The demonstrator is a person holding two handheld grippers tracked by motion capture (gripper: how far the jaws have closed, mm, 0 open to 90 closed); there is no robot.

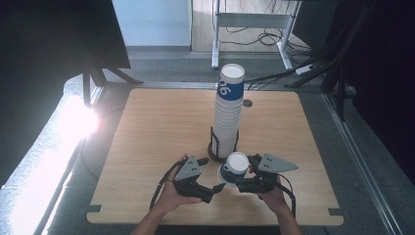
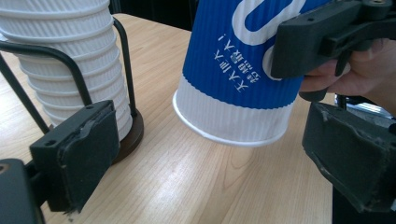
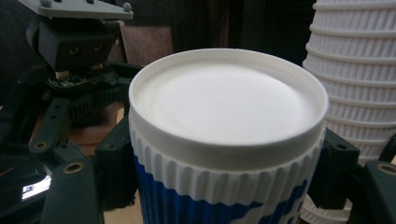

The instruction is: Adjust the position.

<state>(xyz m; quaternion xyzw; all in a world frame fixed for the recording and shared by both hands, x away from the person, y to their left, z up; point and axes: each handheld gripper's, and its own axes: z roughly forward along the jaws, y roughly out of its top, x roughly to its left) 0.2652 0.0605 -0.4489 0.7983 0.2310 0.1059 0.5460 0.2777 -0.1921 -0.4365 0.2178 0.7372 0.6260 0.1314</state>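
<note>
A blue and white ribbed paper cup (image 1: 235,166) (image 2: 238,79) (image 3: 229,116) is held upside down and tilted, its rim just above the table, in front of the cup stack. My right gripper (image 1: 241,180) (image 3: 226,177) is shut on the cup, one jaw on each side of its ribbed wall. My left gripper (image 1: 213,188) (image 2: 219,163) stands open just left of the cup, its pads (image 2: 84,154) apart with nothing between them. A tall stack of white cups (image 1: 228,112) (image 2: 70,70) (image 3: 359,70), the top one blue-banded, stands in a black wire holder (image 1: 215,147).
The wooden table (image 1: 161,127) has bare surface left and right of the stack. The holder's round base (image 2: 133,135) sits close to my left jaw. Beyond the table's far edge are desk legs and cables (image 1: 274,39) on the floor.
</note>
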